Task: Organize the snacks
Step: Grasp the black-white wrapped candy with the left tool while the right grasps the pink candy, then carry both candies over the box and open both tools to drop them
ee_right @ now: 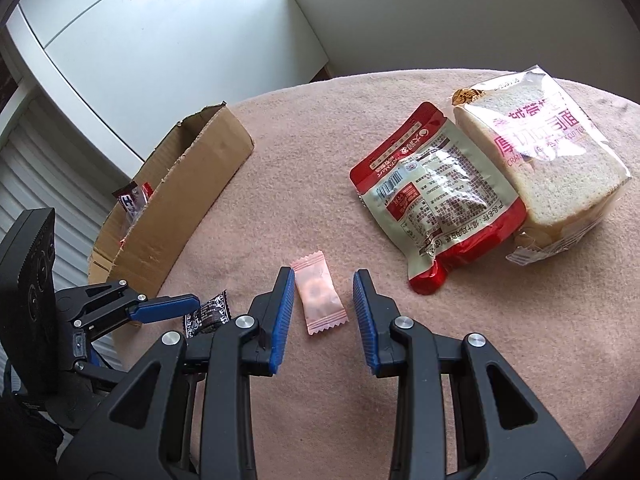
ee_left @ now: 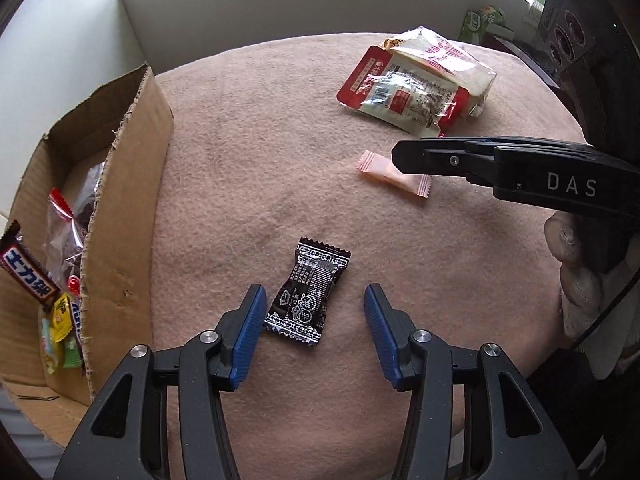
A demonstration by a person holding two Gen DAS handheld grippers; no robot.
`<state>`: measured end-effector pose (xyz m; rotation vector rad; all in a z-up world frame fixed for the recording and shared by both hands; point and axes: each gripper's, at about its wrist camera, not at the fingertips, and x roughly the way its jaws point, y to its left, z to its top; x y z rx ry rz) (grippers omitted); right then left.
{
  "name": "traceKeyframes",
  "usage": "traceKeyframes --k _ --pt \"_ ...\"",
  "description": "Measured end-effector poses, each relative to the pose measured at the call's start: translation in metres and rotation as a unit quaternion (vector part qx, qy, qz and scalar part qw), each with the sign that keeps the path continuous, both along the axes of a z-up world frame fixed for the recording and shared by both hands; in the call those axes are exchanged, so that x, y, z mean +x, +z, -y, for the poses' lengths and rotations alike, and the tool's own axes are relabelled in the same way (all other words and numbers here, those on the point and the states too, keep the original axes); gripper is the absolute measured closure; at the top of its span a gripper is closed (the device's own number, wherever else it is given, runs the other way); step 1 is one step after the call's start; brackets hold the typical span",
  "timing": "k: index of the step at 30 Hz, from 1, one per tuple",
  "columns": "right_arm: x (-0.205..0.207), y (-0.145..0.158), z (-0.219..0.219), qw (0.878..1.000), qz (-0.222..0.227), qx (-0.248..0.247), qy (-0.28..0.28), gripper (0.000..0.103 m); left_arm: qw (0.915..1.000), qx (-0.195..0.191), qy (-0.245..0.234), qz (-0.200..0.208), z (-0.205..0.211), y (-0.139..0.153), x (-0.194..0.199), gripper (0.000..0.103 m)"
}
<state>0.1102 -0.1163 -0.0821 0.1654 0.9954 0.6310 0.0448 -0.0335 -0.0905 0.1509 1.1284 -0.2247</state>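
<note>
A black candy wrapper (ee_left: 307, 297) lies on the pink cloth between the open fingers of my left gripper (ee_left: 315, 300); it also shows in the right wrist view (ee_right: 208, 312). A pink candy (ee_right: 320, 294) lies between the open fingers of my right gripper (ee_right: 323, 288); in the left wrist view the pink candy (ee_left: 394, 178) sits under the right gripper (ee_left: 394, 156). A red-and-white snack pouch (ee_right: 436, 196) and a bagged bread slice (ee_right: 548, 164) lie farther right. A cardboard box (ee_left: 120, 208) at the left holds several snacks.
The round table is covered with a pink cloth (ee_left: 260, 140). The cardboard box (ee_right: 192, 200) stands at its left edge, near a white wall. Green packets (ee_left: 480, 24) and a dark device (ee_left: 568, 40) sit beyond the table's far right.
</note>
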Motion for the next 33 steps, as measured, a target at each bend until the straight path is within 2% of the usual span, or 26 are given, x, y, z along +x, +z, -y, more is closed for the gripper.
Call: traceKeyframes --k 5,8,10,12,20,33 --pt "-0.004 -0.002 -0.02 0.998 0.021 -0.052 0.019 0.072 0.9998 -0.011 0.013 0.006 -0.006 0.001 0.001 0.063" --pt "-0.01 -0.001 -0.032 0.995 0.039 -0.087 0.034 0.072 0.9998 -0.008 0.011 0.013 -0.005 0.002 0.0 0.075" --pt "-0.014 -0.002 -0.037 0.992 0.051 -0.107 0.039 0.072 0.9998 -0.008 0.012 0.016 -0.006 0.003 -0.001 0.077" --pt "-0.016 -0.002 -0.039 0.991 0.057 -0.118 0.041 0.081 0.9997 -0.007 0.014 0.02 -0.005 0.002 -0.001 0.077" --pt "-0.016 0.006 -0.031 0.995 0.05 -0.081 0.032 0.082 0.9988 -0.026 0.03 0.028 -0.019 0.007 -0.011 0.078" --pt "-0.03 0.052 -0.031 0.995 0.1 -0.024 0.001 0.082 0.9955 -0.064 0.042 0.056 -0.045 0.037 -0.028 0.078"
